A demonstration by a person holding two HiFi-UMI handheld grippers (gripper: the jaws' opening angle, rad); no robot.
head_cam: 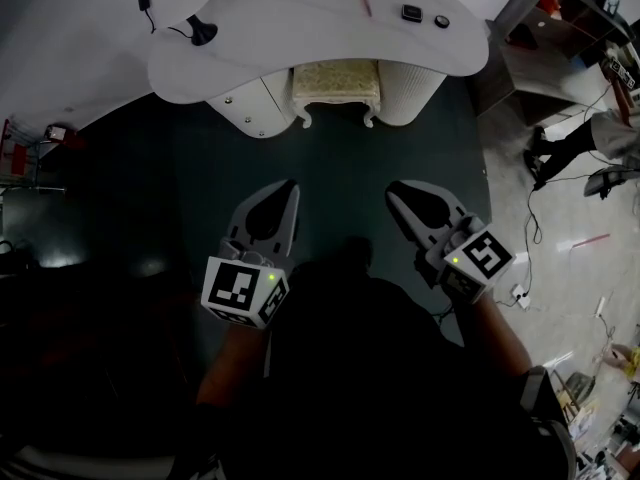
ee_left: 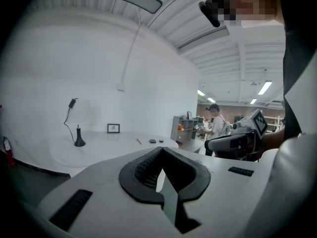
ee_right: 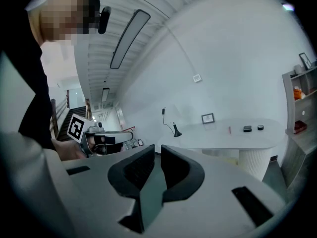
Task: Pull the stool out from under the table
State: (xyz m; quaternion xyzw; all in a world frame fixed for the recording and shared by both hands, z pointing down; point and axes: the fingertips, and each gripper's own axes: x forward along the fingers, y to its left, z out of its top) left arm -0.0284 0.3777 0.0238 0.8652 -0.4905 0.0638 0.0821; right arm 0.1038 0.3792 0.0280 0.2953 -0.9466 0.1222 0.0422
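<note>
A cream stool with carved legs stands tucked into the knee gap of the white curved table, at the top of the head view. My left gripper and right gripper hover side by side over the dark floor, well short of the stool, and both point toward it. Each is shut with nothing between its jaws. The left gripper view looks past its closed jaws at the tabletop and the right gripper. In the right gripper view its closed jaws face the table.
On the table are a black stand with a cable, a red pen and two small dark items. A shelf unit stands right of the table. A person stands beyond it, with cables and a power strip on the pale floor.
</note>
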